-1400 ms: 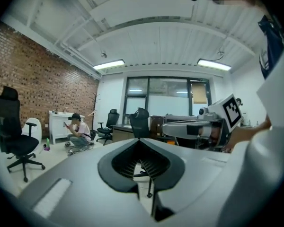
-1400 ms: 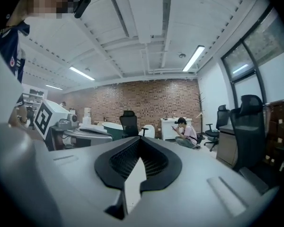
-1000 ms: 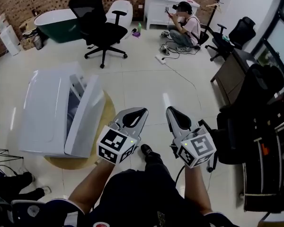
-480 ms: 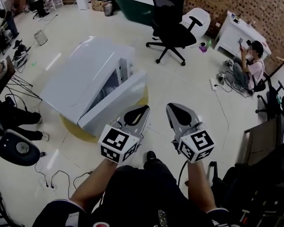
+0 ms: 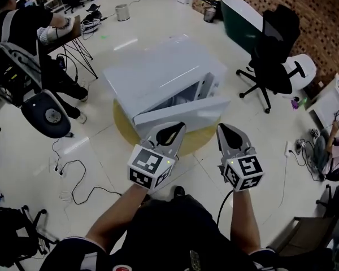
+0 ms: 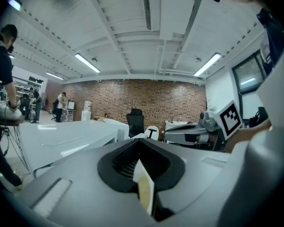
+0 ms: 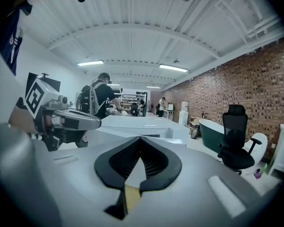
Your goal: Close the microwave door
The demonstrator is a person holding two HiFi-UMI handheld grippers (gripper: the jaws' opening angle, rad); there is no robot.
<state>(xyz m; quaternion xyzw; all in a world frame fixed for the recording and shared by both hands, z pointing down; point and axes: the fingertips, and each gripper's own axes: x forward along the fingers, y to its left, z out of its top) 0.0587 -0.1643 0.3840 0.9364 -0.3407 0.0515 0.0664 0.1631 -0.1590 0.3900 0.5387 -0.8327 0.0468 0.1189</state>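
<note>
A white microwave (image 5: 158,75) sits on a low round yellow table (image 5: 200,141), and its door (image 5: 183,113) hangs partly open toward me. My left gripper (image 5: 175,127) and right gripper (image 5: 222,129) are side by side just in front of the door, both shut and empty, touching nothing. In the left gripper view the jaws of my left gripper (image 6: 139,140) meet at the tips, with the microwave (image 6: 61,141) beyond on the left and the right gripper (image 6: 194,134) alongside. The right gripper view has its own shut tips (image 7: 140,140) below the microwave (image 7: 139,123).
A black office chair (image 5: 277,49) and a green bathtub (image 5: 243,16) stand behind the microwave on the right. A person (image 5: 22,27) works at a stand on the left, beside a round-based stool (image 5: 45,112). Cables (image 5: 73,176) lie on the floor at the left.
The head view has swung round: the microwave moved from the left side to straight ahead of both grippers. Both grippers stayed shut and together.
</note>
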